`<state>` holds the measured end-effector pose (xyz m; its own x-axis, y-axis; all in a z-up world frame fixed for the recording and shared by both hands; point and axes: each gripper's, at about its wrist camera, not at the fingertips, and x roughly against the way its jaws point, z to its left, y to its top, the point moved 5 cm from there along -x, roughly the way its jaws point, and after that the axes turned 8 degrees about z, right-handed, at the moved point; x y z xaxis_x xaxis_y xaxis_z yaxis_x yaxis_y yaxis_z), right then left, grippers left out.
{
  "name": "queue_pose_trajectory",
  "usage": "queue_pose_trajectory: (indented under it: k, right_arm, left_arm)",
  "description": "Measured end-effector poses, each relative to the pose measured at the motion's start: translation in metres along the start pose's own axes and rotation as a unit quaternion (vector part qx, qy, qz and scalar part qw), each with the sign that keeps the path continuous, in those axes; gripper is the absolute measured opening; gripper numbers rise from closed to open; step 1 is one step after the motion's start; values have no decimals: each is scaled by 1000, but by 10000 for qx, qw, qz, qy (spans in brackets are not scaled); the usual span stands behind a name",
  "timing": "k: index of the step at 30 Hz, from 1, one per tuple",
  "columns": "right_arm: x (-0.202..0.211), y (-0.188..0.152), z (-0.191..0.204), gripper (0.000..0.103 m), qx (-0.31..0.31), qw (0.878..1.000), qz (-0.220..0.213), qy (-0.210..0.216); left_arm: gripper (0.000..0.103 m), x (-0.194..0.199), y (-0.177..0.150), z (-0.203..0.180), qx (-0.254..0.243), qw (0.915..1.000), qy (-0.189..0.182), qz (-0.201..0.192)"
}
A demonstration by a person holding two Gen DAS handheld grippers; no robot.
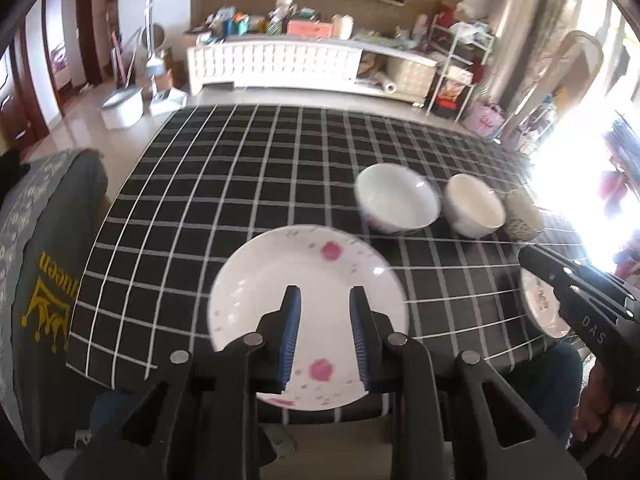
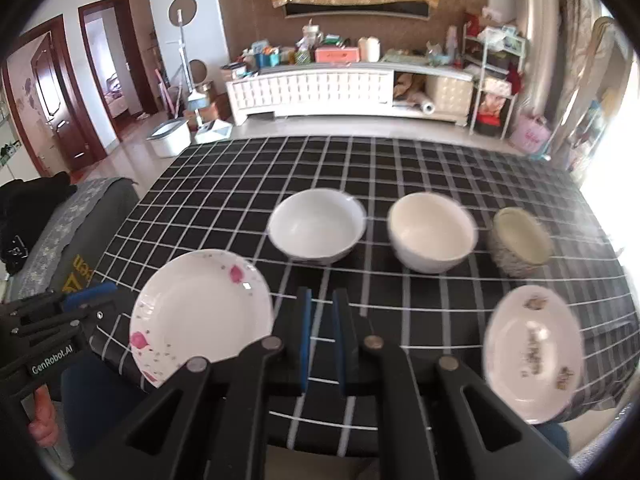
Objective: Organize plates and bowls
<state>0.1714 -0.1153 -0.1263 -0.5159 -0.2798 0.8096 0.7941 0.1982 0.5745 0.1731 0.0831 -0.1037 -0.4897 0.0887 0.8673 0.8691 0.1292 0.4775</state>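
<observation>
A white plate with pink flowers (image 1: 280,280) lies at the table's near edge; it also shows in the right wrist view (image 2: 200,312). My left gripper (image 1: 325,300) is open above it, empty. A second plate with brown motifs (image 2: 532,352) lies near right. Behind them stand a white bowl (image 2: 316,226), a cream bowl (image 2: 432,238) and a small patterned bowl (image 2: 520,246). My right gripper (image 2: 322,300) hovers over the cloth between the plates, jaws a narrow gap apart, holding nothing.
The table has a black checked cloth (image 2: 400,168). A grey cushioned seat (image 1: 44,248) stands at its left. A white cabinet (image 2: 312,88) and a shelf rack (image 2: 492,80) stand across the room.
</observation>
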Motion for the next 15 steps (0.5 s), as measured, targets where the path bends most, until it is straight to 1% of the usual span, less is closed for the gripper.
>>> queue_pose_trajectory:
  k: [1, 2, 4, 6, 7, 8, 10, 11, 13, 15]
  right_arm:
    - [3, -1, -5, 14, -41, 10000, 26, 1]
    - [6, -3, -11, 14, -106, 9999, 60, 1]
    - [10, -6, -23, 14, -164, 9998, 69, -87]
    - [11, -11, -34, 22, -227, 9994, 171, -207]
    - [12, -14, -39, 32, -275, 9991, 247, -204]
    - [13, -18, -47, 42, -370, 9988, 291, -113]
    - [18, -23, -57, 50, -454, 9986, 266, -47]
    - [24, -27, -63, 52, -446, 9987, 192, -137]
    - [31, -30, -77, 54, -467, 9982, 89, -357]
    - [37, -33, -91, 54, -582, 9975, 55, -408]
  left_arm:
    - [28, 3, 1, -8, -44, 9999, -65, -63]
    - [36, 4, 0, -12, -50, 9999, -65, -86]
    - [38, 6, 1, -26, -79, 9998, -129, -119]
    - [38, 3, 2, -40, -188, 9995, -237, 7]
    - [38, 2, 3, -47, -228, 9994, -257, 23]
    - [38, 3, 3, -52, -249, 9993, -274, 1]
    - [38, 3, 4, -65, -314, 9988, -378, -13]
    - [41, 3, 3, -72, -345, 9984, -457, 6]
    - [41, 0, 4, -89, -429, 9974, -568, 70]
    - [41, -4, 4, -105, -512, 9968, -597, 130]
